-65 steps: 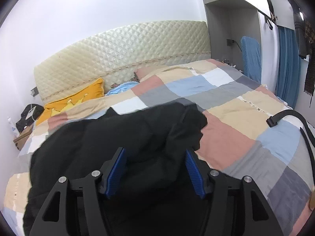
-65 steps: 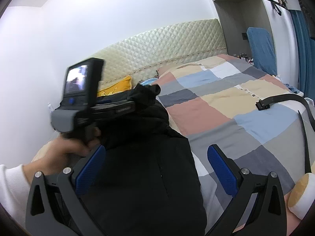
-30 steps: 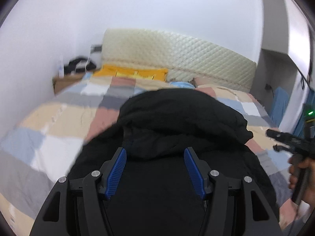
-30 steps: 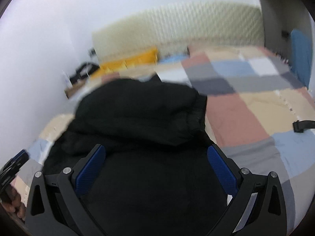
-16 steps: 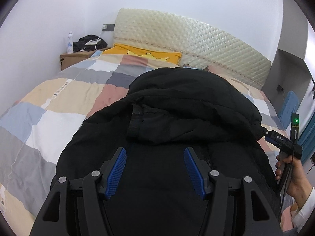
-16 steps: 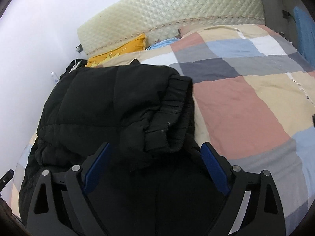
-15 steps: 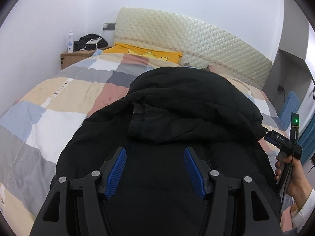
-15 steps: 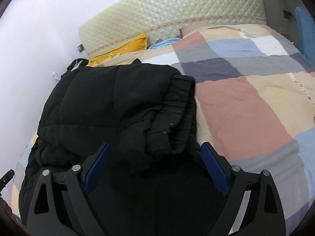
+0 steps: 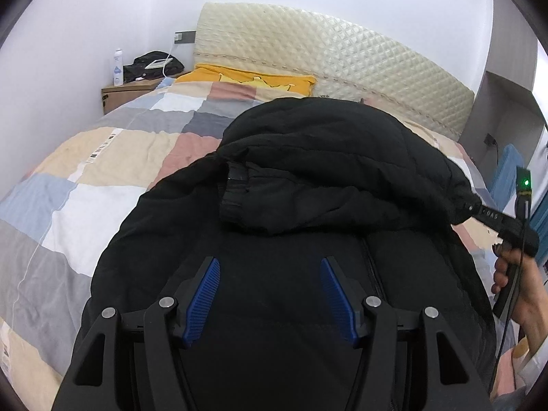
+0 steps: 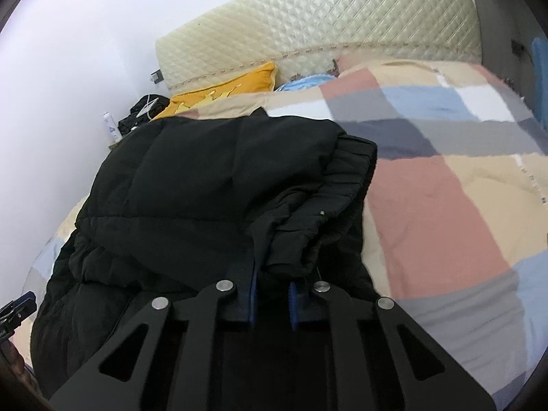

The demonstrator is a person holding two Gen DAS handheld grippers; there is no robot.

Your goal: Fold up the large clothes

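A large black padded jacket [image 9: 308, 178] lies on the checked bedspread [image 9: 102, 157], its upper part folded down over its body, with a ribbed cuff [image 9: 239, 185] showing. My left gripper [image 9: 270, 291] is open and empty, hovering over the jacket's lower front by the zip. My right gripper [image 10: 272, 286] is shut on a fold of the jacket [image 10: 219, 185] near its ribbed edge. The right gripper also shows in the left wrist view [image 9: 493, 221], at the jacket's right side.
A quilted cream headboard [image 9: 342, 58] and a yellow pillow [image 9: 253, 80] stand at the bed's head. A wooden nightstand [image 9: 123, 92] with a bottle and a black bag is at the far left. A blue chair [image 9: 507, 171] is at the right.
My right gripper has closed from wide open onto the fold of the jacket. My left gripper has stayed open over the jacket's front.
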